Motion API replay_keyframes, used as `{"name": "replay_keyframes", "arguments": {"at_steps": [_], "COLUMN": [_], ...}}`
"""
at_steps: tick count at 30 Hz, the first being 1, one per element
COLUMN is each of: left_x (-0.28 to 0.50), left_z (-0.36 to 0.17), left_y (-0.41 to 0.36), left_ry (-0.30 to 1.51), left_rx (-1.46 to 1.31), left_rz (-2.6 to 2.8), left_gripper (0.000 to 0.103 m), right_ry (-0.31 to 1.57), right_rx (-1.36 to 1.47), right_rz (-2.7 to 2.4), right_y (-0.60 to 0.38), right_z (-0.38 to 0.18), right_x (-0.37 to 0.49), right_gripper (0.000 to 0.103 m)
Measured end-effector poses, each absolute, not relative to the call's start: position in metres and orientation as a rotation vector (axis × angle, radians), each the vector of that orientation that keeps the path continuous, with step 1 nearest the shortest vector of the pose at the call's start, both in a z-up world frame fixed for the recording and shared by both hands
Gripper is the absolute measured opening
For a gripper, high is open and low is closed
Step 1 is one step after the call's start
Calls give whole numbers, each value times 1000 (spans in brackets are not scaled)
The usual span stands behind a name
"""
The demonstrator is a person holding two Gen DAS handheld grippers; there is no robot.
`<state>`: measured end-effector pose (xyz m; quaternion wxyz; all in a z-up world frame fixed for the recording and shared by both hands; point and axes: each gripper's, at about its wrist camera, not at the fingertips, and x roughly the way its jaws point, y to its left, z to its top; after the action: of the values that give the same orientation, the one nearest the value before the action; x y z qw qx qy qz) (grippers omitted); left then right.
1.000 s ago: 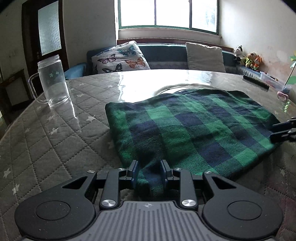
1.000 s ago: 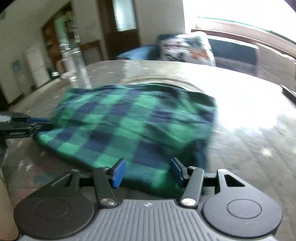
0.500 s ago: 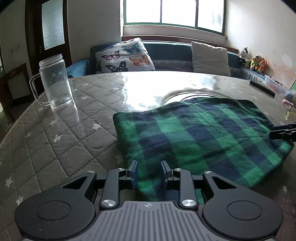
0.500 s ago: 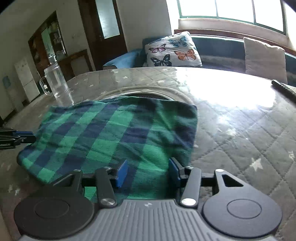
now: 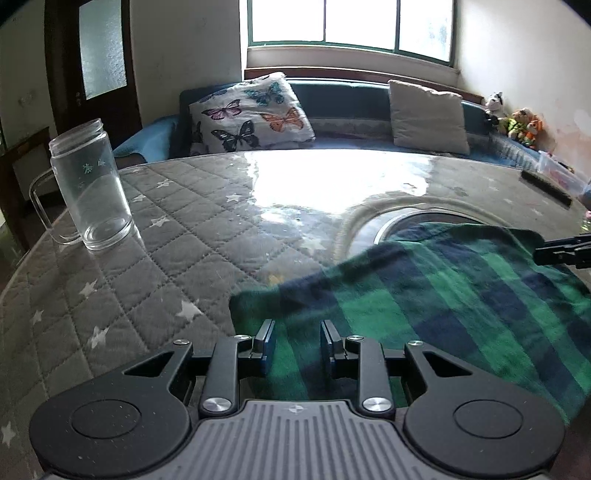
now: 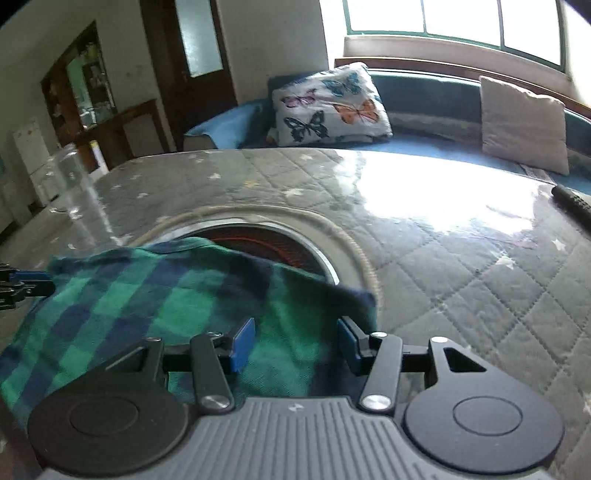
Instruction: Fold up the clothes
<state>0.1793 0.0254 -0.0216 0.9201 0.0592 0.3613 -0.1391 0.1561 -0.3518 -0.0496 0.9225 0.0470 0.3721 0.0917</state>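
Plaid cloth [image 5: 424,302] lies on the table [image 5: 184,251] between both parted grippers.

Home living room: cushioned sofa [image 5: 343,99] with butterfly pillow [image 5: 251,110] under window [image 5: 351,22], beyond quilt-covered worktop [image 5: 177,236]; soft toys [image 5: 517,120] far right.

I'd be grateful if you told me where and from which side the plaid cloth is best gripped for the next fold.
Probably at its two near corners, coming in low from the near edge. The plaid cloth lies flat on the table, and both left tongs and right tongs stand open over that edge.
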Motion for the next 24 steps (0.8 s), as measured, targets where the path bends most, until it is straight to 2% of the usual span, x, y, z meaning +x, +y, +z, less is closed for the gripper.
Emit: {"name": "replay_keyframes", "arguments": {"at_steps": [6, 17, 20, 22, 24], "left_x": [196, 197, 189, 182, 174], "left_z": [-27, -18, -10, -5, -1], "left_y": [30, 38, 44, 50, 57], "left_ry": [747, 740, 728, 723, 719], "left_rx": [105, 46, 37, 26, 14], "left_rz": [-260, -221, -214, -208, -196], "left_gripper": [29, 30, 34, 51, 53], "right_ry": [783, 770, 751, 743, 734], "right_rx": [101, 26, -17, -40, -75], "right_rz": [165, 146, 193, 252, 319], "right_y": [-356, -344, -329, -313, -293], "right_z": [-58, -49, -38, -31, -24], "right_x": [181, 175, 164, 154, 143], "right_gripper": [50, 51, 51, 54, 56]}}
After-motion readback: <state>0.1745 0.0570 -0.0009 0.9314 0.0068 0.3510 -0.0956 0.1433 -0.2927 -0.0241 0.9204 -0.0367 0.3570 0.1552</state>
